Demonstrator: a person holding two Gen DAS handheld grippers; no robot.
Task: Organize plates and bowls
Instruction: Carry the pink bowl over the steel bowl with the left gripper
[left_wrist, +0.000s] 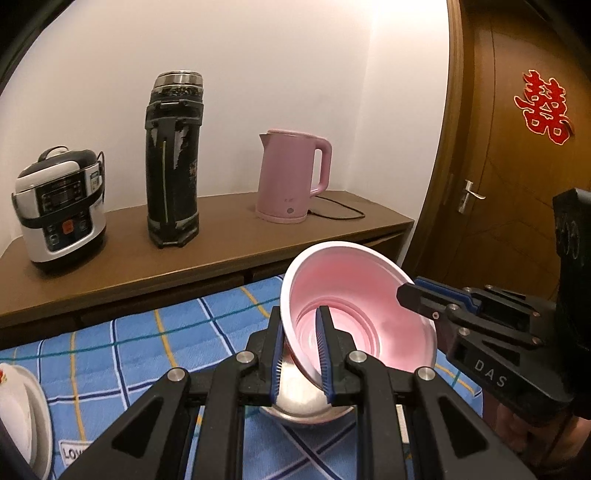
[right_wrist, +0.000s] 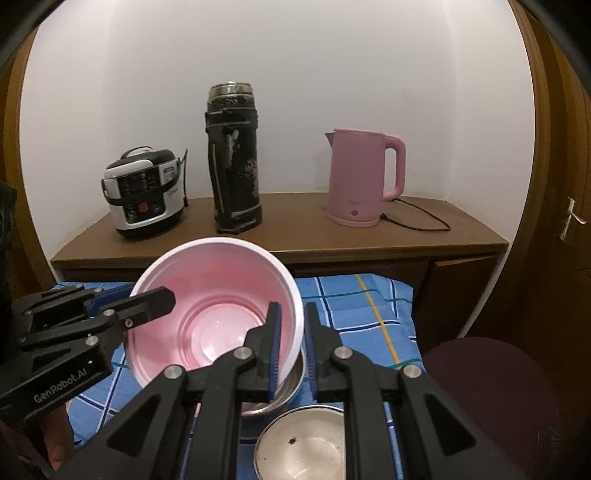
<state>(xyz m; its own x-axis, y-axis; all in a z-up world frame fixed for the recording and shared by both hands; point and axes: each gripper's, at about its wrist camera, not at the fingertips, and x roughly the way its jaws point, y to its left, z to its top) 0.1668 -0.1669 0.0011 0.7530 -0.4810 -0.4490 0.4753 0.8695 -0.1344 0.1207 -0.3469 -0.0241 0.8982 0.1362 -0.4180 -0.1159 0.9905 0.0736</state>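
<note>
While two hand-held grippers (left_wrist: 301, 350) (right_wrist: 291, 345) clamp one pink bowl's (left_wrist: 354, 295) rim, one steel bowl (right_wrist: 303, 443) rests below.

The room is lit by warm light from above, and the white wall (left_wrist: 258, 55) glows brightest near the top right in the left view. Both pictures are round and bent at the edges, with dark corners. The door (left_wrist: 517, 166) curves like a bow. Things look sharp, not blurry. The kettle (right_wrist: 362, 177) casts a soft shadow on the wall.
</note>
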